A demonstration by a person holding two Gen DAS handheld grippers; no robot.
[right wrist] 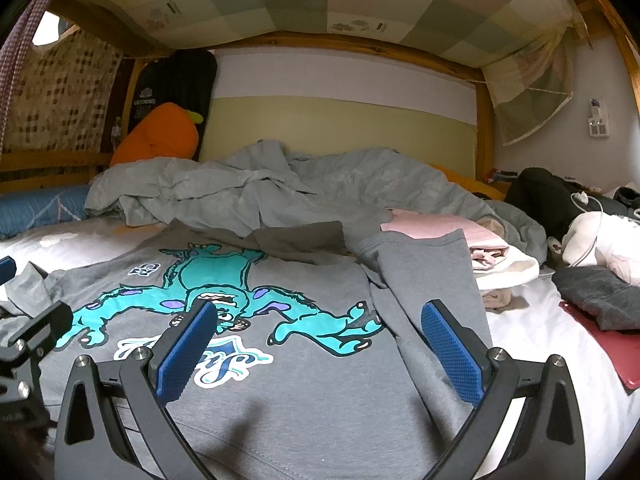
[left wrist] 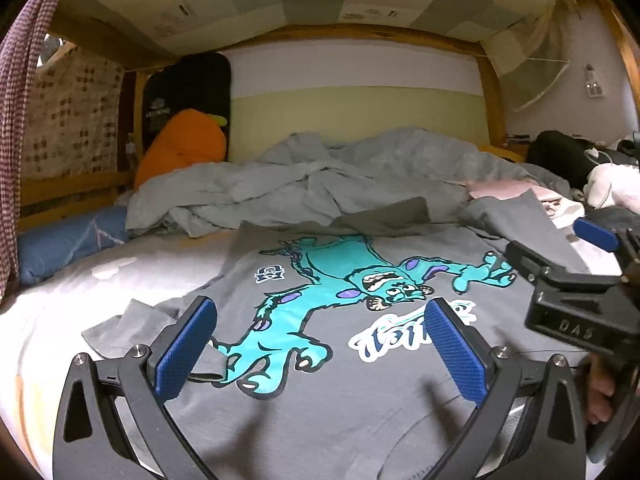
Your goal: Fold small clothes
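A grey T-shirt (left wrist: 320, 400) with a turquoise monster print (left wrist: 320, 300) lies spread face up on the bed, collar end near me. It also shows in the right wrist view (right wrist: 304, 408). Its right sleeve (right wrist: 424, 272) lies over folded clothes; its left sleeve (left wrist: 132, 328) is crumpled. My left gripper (left wrist: 324, 344) is open, hovering over the shirt's print, holding nothing. My right gripper (right wrist: 320, 344) is open and empty over the shirt's right half. The right gripper also appears at the right edge of the left wrist view (left wrist: 552, 256).
A rumpled grey duvet (right wrist: 280, 192) lies behind the shirt. Folded pink and white clothes (right wrist: 480, 240) sit at the right, with a dark garment (right wrist: 600, 296) and a red flat item (right wrist: 600, 352). An orange plush (left wrist: 180, 144) leans at the back left by the wooden bed frame (left wrist: 492, 92).
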